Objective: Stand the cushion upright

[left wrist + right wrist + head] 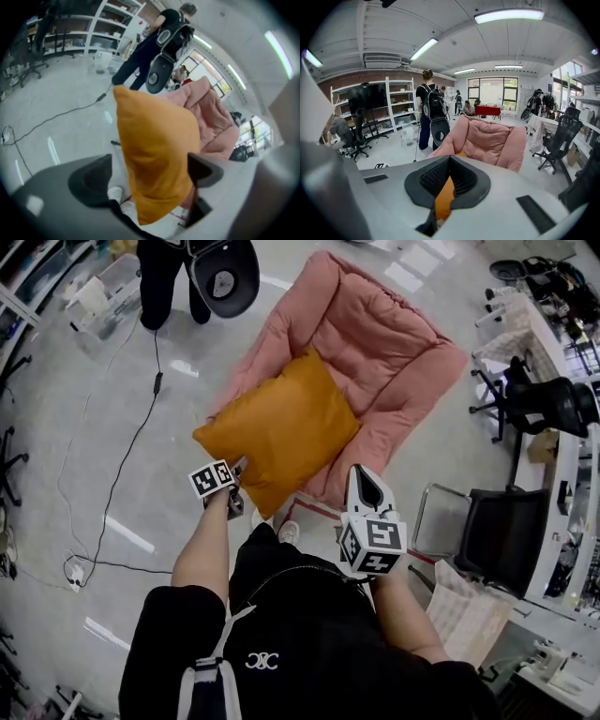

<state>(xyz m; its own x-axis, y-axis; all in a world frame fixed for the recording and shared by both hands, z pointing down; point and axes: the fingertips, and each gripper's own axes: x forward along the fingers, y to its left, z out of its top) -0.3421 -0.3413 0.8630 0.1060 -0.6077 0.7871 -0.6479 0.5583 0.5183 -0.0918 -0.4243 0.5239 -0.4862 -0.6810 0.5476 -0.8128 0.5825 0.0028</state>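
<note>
The orange cushion (278, 427) is seen slumped on the pink floor chair (375, 343) — its near corner is straddled by the left hand-held gripper (150, 159), spread wide; the right hand-held gripper (449, 159), pressed together, is held farther off.

Head view, high up, staring steeply down on the floor (94, 474), the orange cushion (277, 432) and the pink lounger (375, 343). Left gripper view sits low, right up against that cushion, facing the lounger. Right gripper view looks almost level across the room, farther back. All three share cushion and lounger.
</note>
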